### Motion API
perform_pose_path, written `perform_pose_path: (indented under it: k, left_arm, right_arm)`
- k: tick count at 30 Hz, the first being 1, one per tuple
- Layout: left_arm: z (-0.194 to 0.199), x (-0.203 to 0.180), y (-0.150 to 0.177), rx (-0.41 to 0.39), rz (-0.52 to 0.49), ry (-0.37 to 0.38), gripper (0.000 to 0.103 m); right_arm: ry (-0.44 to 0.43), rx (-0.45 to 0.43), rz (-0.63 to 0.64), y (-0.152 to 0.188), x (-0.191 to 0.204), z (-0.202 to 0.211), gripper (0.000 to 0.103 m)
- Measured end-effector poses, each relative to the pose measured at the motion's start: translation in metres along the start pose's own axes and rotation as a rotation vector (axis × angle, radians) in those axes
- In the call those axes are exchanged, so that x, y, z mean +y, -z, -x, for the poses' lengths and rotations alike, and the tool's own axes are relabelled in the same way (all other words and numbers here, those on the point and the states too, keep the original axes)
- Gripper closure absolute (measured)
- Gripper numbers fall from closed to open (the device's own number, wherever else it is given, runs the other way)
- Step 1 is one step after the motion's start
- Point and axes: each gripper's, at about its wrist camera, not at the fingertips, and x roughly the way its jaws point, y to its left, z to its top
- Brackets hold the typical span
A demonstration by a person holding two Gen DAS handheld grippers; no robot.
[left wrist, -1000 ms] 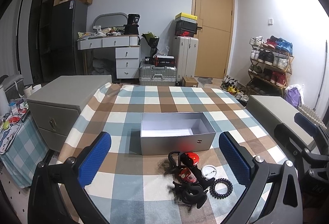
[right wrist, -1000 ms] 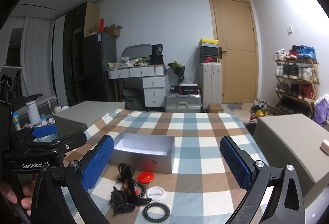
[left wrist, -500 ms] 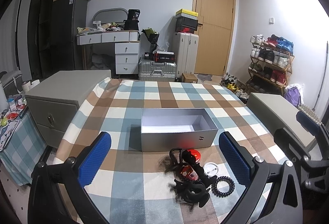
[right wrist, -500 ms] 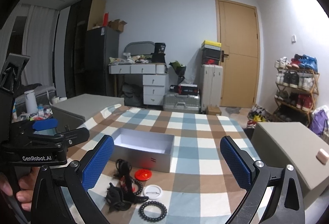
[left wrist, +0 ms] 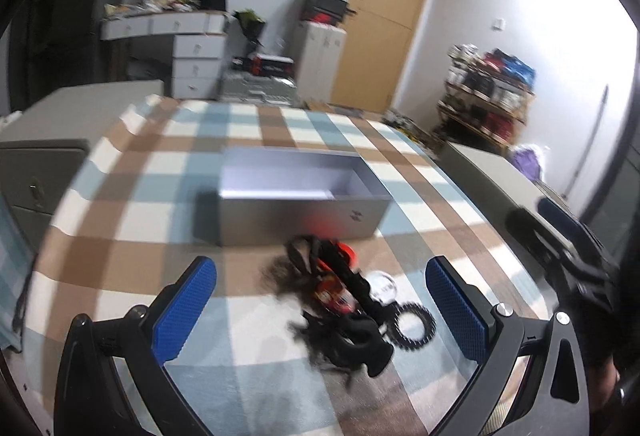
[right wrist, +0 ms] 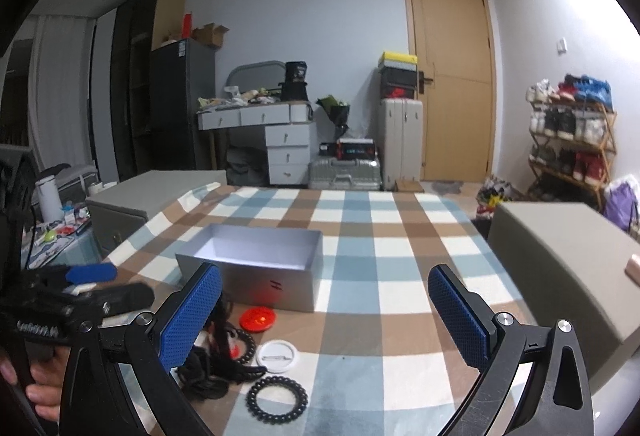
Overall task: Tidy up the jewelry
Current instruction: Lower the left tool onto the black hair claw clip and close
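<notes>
Plaid cloth (right wrist: 360, 228) in brown, blue and cream squares covers the table; on it, ahead of both sets of jaws, sits a grey rectangular box (right wrist: 276, 276), open-topped with a pale smooth interior; nothing shows inside it. Just short of the box's near wall lies the jewelry heap (left wrist: 340, 308): tangled black cords and clips, a flat red disc (right wrist: 258, 318), a round white badge (right wrist: 277, 355) and a black coiled ring (right wrist: 277, 398) with a knobbly edge; in the left wrist view the heap is blurred and falls between the jaws, toward the right pad; in the right wrist view it lies beside and partly behind the left pad.

Bare cloth runs wide to the right of the heap and beyond the box; grey cabinets flank the table on both sides.

Left gripper (left wrist: 320, 312) hangs above the cloth, blue dimpled pads spread wide, gripping nothing; right gripper (right wrist: 324, 316) likewise, jaws wide and unloaded; bare fingers (right wrist: 40, 384) wrap the left gripper's handle at the frame's lower left.
</notes>
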Motion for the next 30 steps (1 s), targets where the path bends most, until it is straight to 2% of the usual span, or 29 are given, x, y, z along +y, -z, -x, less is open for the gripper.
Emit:
perform_pose_path:
  k: [5,12,15,17,19,21,24,26,28,30]
  left_arm:
    - [-0.007,-0.012,0.011,0.064,-0.048,0.086,0.001]
    - [-0.018,-0.011,0.021,0.129,-0.065,0.115,0.003]
    - [-0.022,-0.014,0.024,0.149,-0.074,0.128,0.013]
    - [-0.022,-0.018,0.026,0.156,-0.089,0.138,0.015]
    - [-0.024,-0.019,0.027,0.161,-0.106,0.146,0.022]
    - [-0.026,-0.021,0.028,0.17,-0.126,0.144,0.029]
    - [-0.031,-0.023,0.032,0.194,-0.158,0.13,0.033]
    - [-0.035,-0.022,0.036,0.214,-0.174,0.121,0.042]
    - [-0.039,-0.023,0.041,0.241,-0.176,0.099,0.061]
    - [-0.039,-0.021,0.042,0.242,-0.169,0.093,0.061]
  right_arm:
    - [-0.003,0.033,-0.013,0.007,-0.007,-0.011,0.0]
    - [-0.031,0.089,-0.049,0.018,-0.017,-0.022,0.0]
    - [-0.042,0.108,-0.068,0.022,-0.022,-0.025,0.0]
    - [-0.045,0.118,-0.078,0.023,-0.023,-0.027,0.0]
    - [-0.049,0.125,-0.084,0.024,-0.025,-0.028,0.0]
    - [-0.052,0.13,-0.089,0.025,-0.026,-0.029,0.0]
    - [-0.058,0.14,-0.091,0.026,-0.025,-0.03,0.0]
    - [-0.059,0.141,-0.091,0.026,-0.025,-0.031,0.0]
    - [-0.06,0.142,-0.093,0.026,-0.025,-0.031,0.0]
    - [-0.058,0.145,-0.094,0.026,-0.025,-0.031,0.0]
